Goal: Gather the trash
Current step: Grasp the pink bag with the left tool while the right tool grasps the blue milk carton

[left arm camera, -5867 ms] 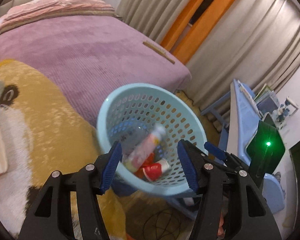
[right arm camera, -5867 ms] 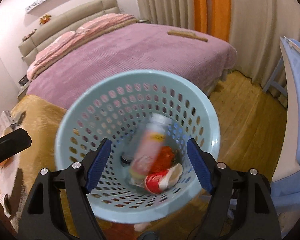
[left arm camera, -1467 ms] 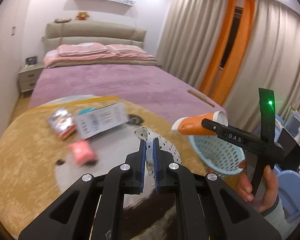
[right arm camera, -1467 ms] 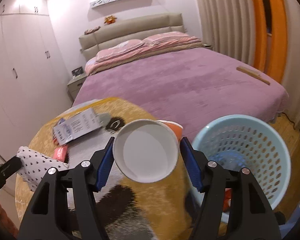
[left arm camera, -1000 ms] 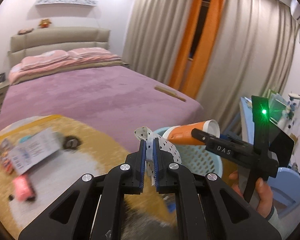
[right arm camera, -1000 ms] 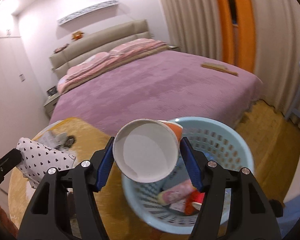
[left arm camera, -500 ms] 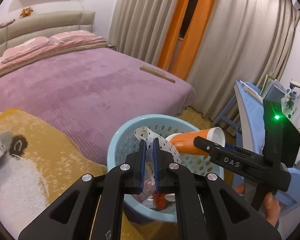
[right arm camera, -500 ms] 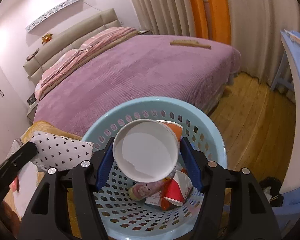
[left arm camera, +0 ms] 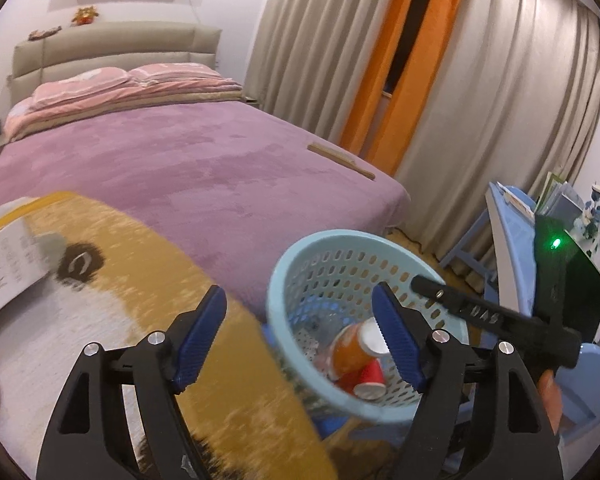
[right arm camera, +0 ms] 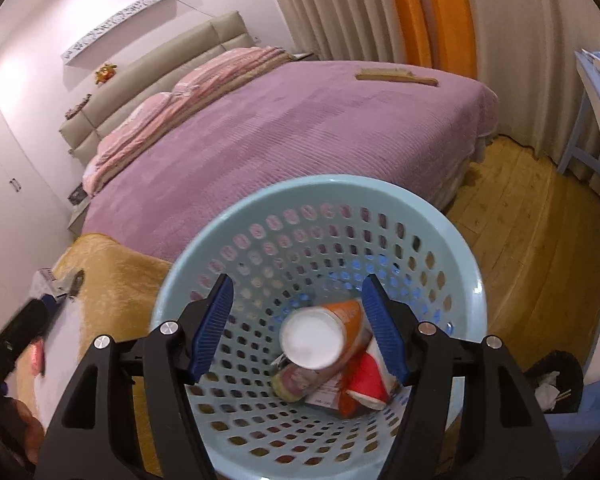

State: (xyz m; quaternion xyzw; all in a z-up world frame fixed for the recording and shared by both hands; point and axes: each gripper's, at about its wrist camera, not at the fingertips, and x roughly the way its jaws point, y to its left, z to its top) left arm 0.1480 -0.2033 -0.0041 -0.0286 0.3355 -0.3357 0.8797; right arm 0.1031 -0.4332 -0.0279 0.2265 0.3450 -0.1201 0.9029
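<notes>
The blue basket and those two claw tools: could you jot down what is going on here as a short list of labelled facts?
place: bedroom, purple bed behind
basket: light blue, perforated, beside a yellow-brown furry cover
in basket: orange paper cup on its side, red cup, polka-dot paper, pinkish bottle
left gripper: open, empty, aimed between the cover and the basket
right gripper: open, empty, above the basket
still out: white box on the cover
</notes>
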